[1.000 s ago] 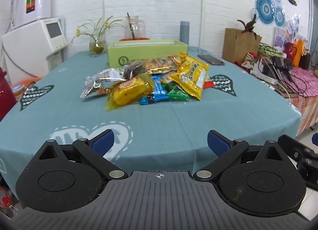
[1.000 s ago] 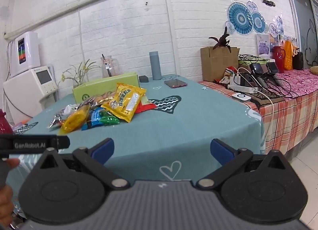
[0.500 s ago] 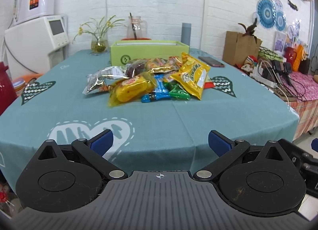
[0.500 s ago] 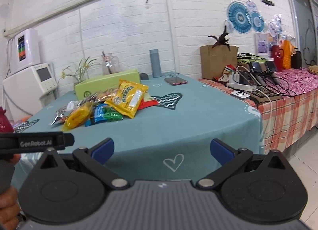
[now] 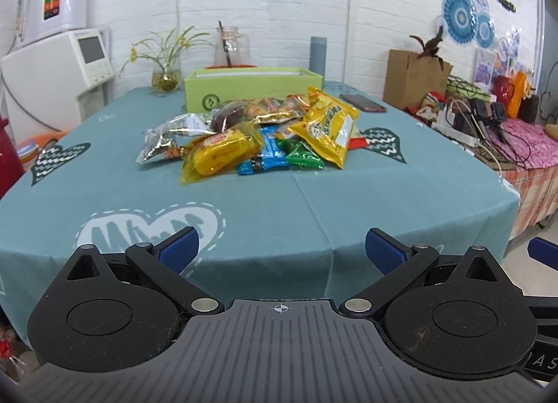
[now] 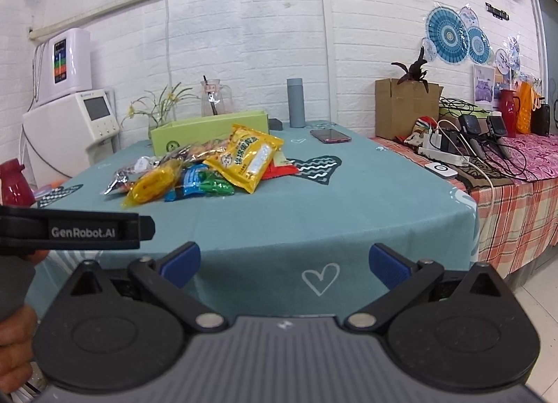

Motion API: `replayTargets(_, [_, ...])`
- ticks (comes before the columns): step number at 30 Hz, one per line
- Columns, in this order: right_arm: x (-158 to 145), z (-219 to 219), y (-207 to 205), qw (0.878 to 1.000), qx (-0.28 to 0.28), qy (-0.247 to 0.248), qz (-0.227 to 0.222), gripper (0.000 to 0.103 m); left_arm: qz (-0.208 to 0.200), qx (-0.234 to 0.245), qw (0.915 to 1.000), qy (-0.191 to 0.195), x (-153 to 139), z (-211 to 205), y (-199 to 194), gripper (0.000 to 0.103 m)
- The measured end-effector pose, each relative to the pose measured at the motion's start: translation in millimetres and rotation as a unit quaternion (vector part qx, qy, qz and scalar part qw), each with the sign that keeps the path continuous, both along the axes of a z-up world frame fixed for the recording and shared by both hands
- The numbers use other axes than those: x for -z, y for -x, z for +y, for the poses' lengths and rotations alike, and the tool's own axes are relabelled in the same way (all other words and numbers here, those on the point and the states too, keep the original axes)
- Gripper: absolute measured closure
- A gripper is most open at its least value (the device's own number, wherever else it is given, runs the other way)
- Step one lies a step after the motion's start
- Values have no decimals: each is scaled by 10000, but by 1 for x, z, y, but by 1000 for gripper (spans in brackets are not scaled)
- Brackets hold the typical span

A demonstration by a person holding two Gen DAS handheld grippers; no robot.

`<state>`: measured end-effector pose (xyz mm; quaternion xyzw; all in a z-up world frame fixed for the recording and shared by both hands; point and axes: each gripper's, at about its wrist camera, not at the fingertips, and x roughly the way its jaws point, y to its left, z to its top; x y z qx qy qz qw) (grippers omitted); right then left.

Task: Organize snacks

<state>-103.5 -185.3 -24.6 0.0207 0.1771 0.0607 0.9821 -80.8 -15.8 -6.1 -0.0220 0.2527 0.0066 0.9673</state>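
Note:
A pile of snack packets [image 5: 251, 138] lies mid-table on a teal cloth [image 5: 244, 214]; it also shows in the right wrist view [image 6: 205, 173]. It holds a large yellow bag [image 5: 326, 129], a yellow packet [image 5: 219, 153], a blue one [image 5: 266, 155], a green one [image 5: 303, 159] and a silver one [image 5: 167, 141]. A green open box [image 5: 251, 87] stands just behind the pile. My left gripper [image 5: 280, 251] is open and empty before the table's near edge. My right gripper [image 6: 284, 261] is open and empty, to the right of the left one [image 6: 76, 232].
A phone [image 5: 362, 103], a grey bottle [image 5: 318, 56], a glass jug [image 5: 230, 51] and a plant vase [image 5: 166, 77] stand at the back of the table. A side table with chargers and cables [image 6: 481, 155] is on the right. A white appliance [image 5: 59, 78] is on the left.
Both grippers have risen and come a little closer to the table. The snack pile shows larger and lower in both views. Both stay open.

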Motion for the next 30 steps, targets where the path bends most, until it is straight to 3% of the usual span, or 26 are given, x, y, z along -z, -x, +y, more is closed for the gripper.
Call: replayTargets(30, [8,10,-4,9998,-107,126,107,1,150,52,9999,34,11,1,-4,11])
